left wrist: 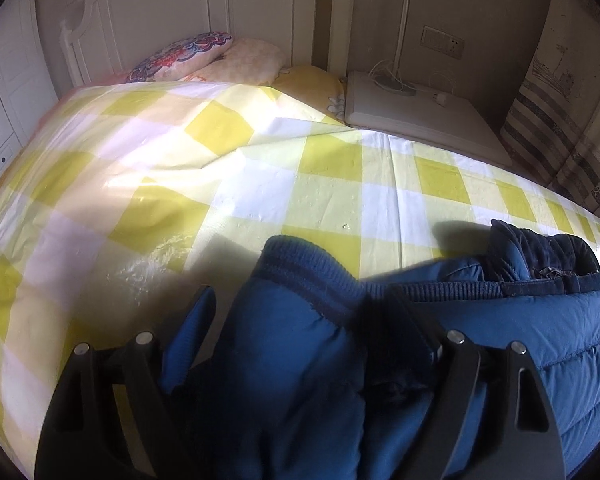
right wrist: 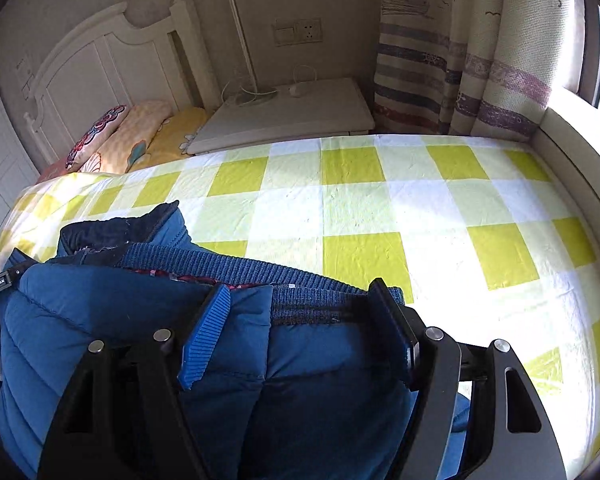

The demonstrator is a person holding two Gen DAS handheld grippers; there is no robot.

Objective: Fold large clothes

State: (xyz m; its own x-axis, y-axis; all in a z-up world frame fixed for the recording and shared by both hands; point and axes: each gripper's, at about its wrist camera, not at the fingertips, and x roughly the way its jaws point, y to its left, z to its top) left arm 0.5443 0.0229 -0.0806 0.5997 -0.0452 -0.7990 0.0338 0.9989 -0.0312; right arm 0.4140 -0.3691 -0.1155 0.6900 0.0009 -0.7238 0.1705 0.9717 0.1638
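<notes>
Jacket: blue padded jacket [left wrist: 300, 360] lies bunched on the bed [left wrist: 340, 184] at its near edge, ribbed hem toward the bed's middle, dark collar at the end nearer the nightstand [left wrist: 420, 120].
Left tool [left wrist: 296, 304]: jaws spread wide, a puffed fold of jacket between them; pads not pressing it.
Right tool [right wrist: 300, 308]: jaws part open, straddling the ribbed hem; whether they pinch it, cannot tell.

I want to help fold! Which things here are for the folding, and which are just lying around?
For the folding: blue puffy jacket, left gripper, right gripper.

Just lying around: pillows, lamp, nightstand, curtain.
</notes>
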